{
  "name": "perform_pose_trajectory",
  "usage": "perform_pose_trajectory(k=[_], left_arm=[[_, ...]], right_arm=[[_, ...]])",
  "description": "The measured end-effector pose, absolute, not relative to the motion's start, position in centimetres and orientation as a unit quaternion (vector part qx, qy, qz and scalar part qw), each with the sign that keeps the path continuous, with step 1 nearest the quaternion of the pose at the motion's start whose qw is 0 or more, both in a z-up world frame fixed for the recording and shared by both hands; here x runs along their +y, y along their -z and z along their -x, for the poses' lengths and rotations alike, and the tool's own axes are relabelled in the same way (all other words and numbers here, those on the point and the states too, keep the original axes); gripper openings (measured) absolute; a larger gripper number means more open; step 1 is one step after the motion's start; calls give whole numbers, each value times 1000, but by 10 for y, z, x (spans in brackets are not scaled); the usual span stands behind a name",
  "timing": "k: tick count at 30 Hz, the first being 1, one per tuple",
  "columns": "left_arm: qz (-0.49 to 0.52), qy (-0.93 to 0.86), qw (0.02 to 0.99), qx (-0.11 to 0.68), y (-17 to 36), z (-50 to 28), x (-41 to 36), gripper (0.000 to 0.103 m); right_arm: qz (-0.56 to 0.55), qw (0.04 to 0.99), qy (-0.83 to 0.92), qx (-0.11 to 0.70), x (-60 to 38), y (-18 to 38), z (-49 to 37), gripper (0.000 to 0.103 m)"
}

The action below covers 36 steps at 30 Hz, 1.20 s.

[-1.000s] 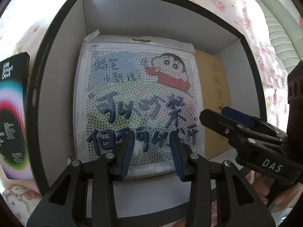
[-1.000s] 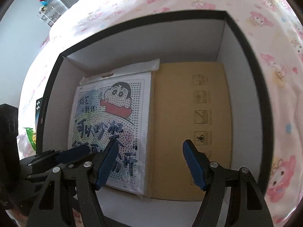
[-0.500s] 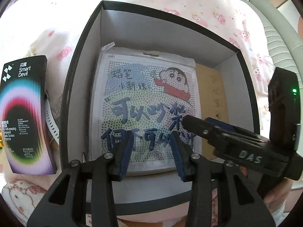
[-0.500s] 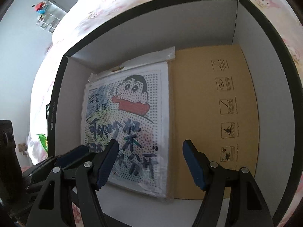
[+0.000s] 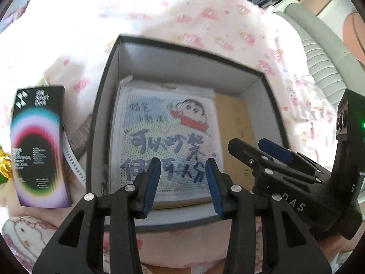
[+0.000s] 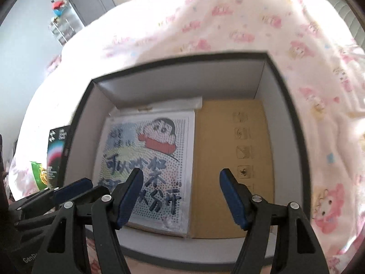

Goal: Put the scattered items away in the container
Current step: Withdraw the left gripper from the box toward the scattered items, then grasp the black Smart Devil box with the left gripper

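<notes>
The bedspread, white with pink cartoon figures, carries everything in view. On it rests the box, black outside and pale inside, open at the top. Flat on the box floor lies a brown cardboard sheet along the right wall (printed handling symbols run down its right side). A cartoon card in a clear sleeve lies flat on the left part of the floor, its right edge over the cardboard. Outside the box, just beside its left wall, a black packet with a coloured ring design lies flat on the bedspread; a white strip lies between the packet and the wall. A green and gold wrapper lies left of the packet.

Left gripper: held above the near edge of the box, jaws parted, nothing between them. Right gripper: held above the same edge, jaws spread wider, likewise empty. The two are close together, side by side.
</notes>
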<state>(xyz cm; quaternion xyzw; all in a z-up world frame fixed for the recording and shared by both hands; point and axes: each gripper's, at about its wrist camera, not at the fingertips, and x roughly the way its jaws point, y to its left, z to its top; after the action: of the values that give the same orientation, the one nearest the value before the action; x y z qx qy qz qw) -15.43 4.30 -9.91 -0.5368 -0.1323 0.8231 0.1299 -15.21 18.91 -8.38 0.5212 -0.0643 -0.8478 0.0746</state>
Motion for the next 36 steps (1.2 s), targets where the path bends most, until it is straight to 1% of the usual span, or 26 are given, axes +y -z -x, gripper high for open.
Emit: perform_pose_trajectory(k=[5,9,14,18,23,25,26,27,31,34,36], left_arm=[[504,-841,147,-127,64,130,41,41],[490,-848,155,-132,45,112,35,41],[470,-858,163,-126,32,89,24,41],[462,-864,158,-125,28,74,1,41],[464,-862,138,-148,32,63,-46,41],[466,-863,122,-153,33,60,-67,41],[465,-864,119,-154,33,58,-76,42],[464,-865,109,-154,32,56,-90,42],[474,-863,61,-162,41,58,-139,42],[488,-858,39,-158,54,66,-165,42],[497,-853,34,-157,62,69,-173,39]], right_arm=[[-467,65,881,-25,189,43,120,68],[-450,59,890,-31,207,13,116,68],[-431,52,901,-24,191,-4,90,68],[-432,68,898,-40,173,-4,76,68],[-430,116,894,-42,134,1,74,67],[-421,147,892,-79,122,6,78,66],[-437,153,882,-90,112,12,85,64],[-447,157,876,-91,103,16,90,64],[-429,202,875,-99,67,13,94,64],[-441,234,865,-58,30,22,100,64],[-451,258,854,-28,6,31,101,60]])
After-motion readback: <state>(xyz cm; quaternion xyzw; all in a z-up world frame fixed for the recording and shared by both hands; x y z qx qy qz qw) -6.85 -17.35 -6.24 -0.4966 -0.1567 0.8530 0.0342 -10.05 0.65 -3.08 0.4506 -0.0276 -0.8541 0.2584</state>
